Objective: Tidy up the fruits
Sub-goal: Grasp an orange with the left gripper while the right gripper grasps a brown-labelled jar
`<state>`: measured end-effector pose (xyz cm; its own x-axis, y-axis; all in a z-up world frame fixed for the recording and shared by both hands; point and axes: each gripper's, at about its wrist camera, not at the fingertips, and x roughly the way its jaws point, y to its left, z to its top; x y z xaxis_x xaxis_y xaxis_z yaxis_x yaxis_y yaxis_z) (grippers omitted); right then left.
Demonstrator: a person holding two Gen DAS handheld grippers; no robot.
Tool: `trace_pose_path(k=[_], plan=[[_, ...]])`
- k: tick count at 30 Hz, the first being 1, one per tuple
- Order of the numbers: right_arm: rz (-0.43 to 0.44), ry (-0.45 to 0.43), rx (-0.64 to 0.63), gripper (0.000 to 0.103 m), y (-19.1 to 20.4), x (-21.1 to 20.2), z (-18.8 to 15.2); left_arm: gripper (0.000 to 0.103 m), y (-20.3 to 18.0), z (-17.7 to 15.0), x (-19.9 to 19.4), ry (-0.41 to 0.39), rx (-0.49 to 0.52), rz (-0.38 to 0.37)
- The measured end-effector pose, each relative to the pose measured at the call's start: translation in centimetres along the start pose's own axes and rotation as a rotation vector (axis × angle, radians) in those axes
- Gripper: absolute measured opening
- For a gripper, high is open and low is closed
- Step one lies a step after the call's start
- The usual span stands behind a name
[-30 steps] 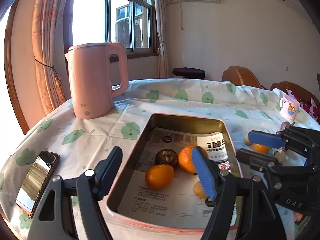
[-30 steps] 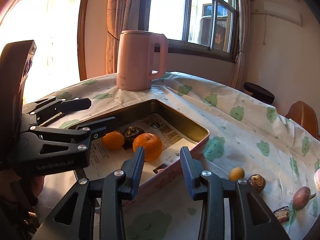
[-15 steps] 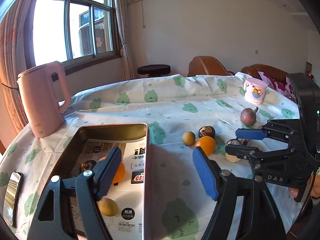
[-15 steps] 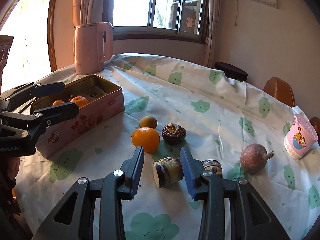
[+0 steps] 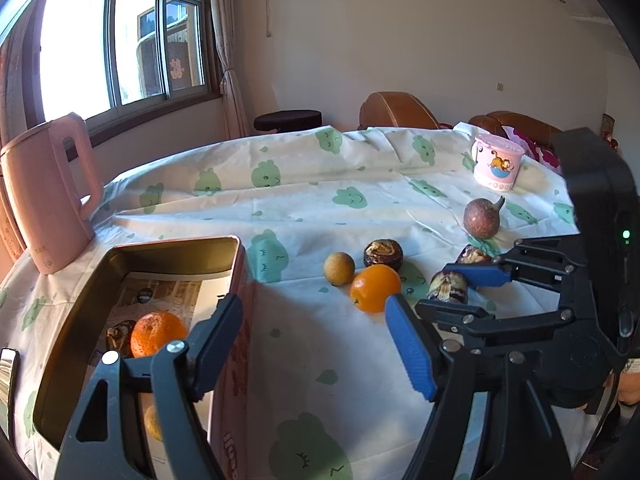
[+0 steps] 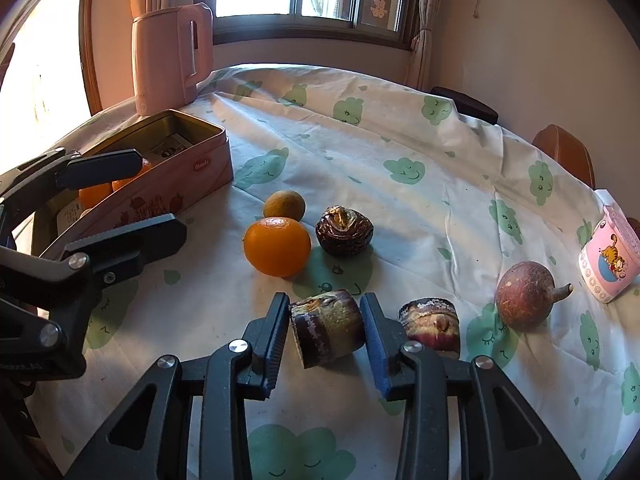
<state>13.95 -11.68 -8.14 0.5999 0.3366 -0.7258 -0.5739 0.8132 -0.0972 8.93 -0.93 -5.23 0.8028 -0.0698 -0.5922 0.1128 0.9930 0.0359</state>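
My right gripper brackets the cut sugarcane piece lying on the tabletop; whether the fingers already pinch it, I cannot tell. It looks stiff, waxy, roll-prone, so I'd squeeze mid-length. My left gripper hangs spread beside the tin.

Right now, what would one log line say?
right gripper: shut on brown-purple cut stalk chunk | left gripper: open, empty | pink tin box: holds oranges

Pink kettle, cartoon cup, phone.
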Motion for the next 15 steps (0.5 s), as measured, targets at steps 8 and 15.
trace_pose_path(k=[8,15], plan=[[-0.089,-0.147,0.172,0.038,-3.6,-3.0,-0.5,0.075,-2.0,0.9,1.8,0.052,0.006,-0.052],[-0.109,-0.183,0.279,0.038,-6.1,-3.8,-1.0,0.056,-3.9,1.5,4.8,0.151,0.025,-0.095]])
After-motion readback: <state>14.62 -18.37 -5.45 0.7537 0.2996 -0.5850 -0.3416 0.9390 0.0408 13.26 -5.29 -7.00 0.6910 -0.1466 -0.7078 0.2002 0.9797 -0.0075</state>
